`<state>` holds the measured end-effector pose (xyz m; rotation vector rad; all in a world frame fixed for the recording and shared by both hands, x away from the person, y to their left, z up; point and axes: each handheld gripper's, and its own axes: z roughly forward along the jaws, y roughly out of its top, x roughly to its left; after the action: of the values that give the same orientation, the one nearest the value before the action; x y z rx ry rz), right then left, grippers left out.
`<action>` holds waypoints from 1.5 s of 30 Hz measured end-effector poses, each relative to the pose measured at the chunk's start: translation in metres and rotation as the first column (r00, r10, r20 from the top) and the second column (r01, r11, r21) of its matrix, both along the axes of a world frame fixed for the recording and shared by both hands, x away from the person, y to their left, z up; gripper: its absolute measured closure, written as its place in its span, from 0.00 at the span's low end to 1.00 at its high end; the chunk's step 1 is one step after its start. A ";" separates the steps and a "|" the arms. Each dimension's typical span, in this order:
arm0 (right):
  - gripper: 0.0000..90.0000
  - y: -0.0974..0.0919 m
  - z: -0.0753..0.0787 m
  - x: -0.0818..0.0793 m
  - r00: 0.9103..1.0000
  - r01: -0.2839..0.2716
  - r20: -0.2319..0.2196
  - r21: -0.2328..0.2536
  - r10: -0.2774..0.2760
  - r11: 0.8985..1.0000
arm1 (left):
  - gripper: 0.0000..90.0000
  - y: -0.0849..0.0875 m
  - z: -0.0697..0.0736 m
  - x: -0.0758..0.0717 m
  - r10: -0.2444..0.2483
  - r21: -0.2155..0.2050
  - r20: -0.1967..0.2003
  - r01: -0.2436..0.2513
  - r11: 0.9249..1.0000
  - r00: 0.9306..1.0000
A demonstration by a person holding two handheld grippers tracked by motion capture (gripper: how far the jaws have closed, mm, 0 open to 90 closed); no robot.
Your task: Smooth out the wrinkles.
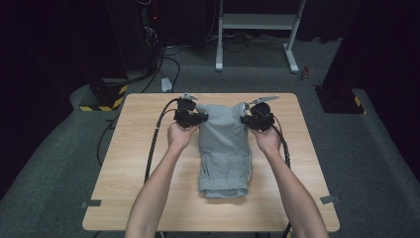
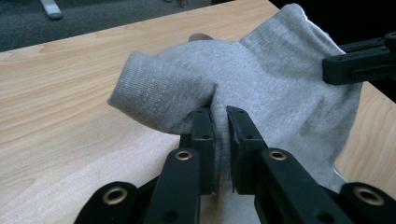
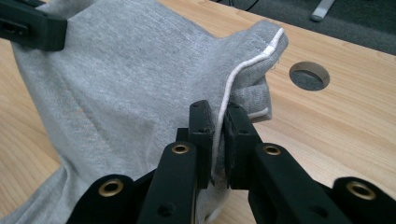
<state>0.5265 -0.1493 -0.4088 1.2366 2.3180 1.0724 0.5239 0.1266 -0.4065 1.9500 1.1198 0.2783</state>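
The grey shorts (image 1: 224, 148) lie in the middle of the table (image 1: 148, 163). The left gripper (image 2: 221, 122) and the right gripper (image 3: 218, 119) each pinch a far corner, lifted; the folding itself is not yet done.

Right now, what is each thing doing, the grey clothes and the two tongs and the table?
Grey garment: folded, far end lifted off the table, near end lying flat.
Left tongs: shut on the garment's far left corner.
Right tongs: shut on the garment's far right corner, at the white piping.
Table: bare wood around the garment, with a round hole.
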 end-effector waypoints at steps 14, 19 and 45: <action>0.93 -0.001 0.004 -0.013 1.000 -0.029 0.009 0.003 0.029 1.000 | 0.91 0.004 0.001 -0.016 -0.017 -0.005 0.019 0.017 1.000 1.000; 0.93 -0.003 0.003 -0.016 0.999 -0.032 0.012 0.007 0.032 0.999 | 0.91 0.003 0.004 -0.018 -0.029 -0.003 0.032 0.029 1.000 0.999; 0.93 -0.013 0.009 -0.046 0.996 -0.082 0.049 0.035 0.081 0.996 | 0.92 0.007 0.011 -0.043 -0.080 0.000 0.084 0.080 0.997 0.993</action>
<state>0.4802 -0.1624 -0.4002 1.1254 2.3408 1.1637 0.4808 0.1336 -0.3956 1.9570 0.9851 0.3126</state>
